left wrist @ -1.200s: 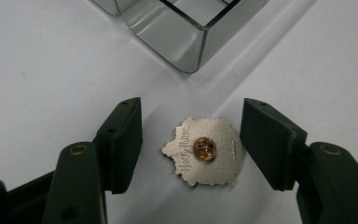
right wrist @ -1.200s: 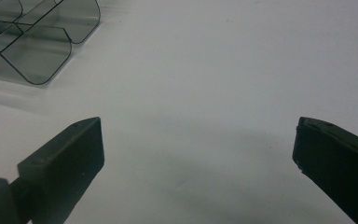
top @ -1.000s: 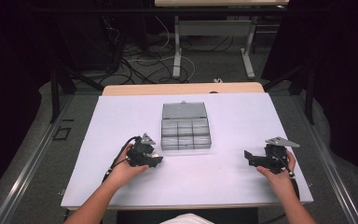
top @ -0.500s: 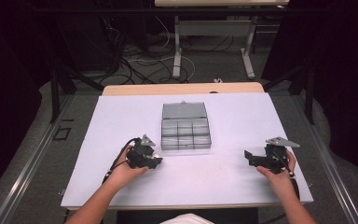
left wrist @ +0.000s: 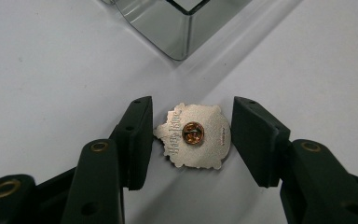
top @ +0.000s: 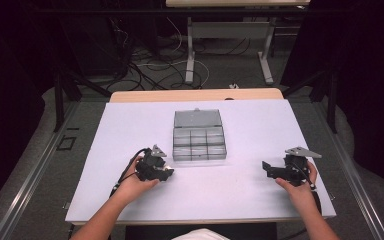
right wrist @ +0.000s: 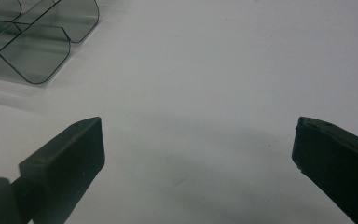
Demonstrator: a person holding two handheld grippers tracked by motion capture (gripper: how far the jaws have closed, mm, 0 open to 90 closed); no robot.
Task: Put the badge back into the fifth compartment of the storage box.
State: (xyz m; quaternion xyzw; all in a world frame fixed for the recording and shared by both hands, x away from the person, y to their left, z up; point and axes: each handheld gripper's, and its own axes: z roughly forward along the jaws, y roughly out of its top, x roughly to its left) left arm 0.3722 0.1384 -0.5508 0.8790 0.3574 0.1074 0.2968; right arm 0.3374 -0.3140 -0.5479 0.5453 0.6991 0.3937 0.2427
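Item: metal pin badge, face down on the white tabletop near its front-left edge, just before the clear compartment box. Left gripper: jaws have just been closing, now clamped on the badge. Right gripper: jaws spread, idle. Step: pickup; next, likely lift toward a compartment

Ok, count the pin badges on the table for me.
1. A single metal pin badge lies back-side up on the white table, between the jaws of the left hand-held gripper, just in front of the clear compartment box. More could be hidden inside the box.
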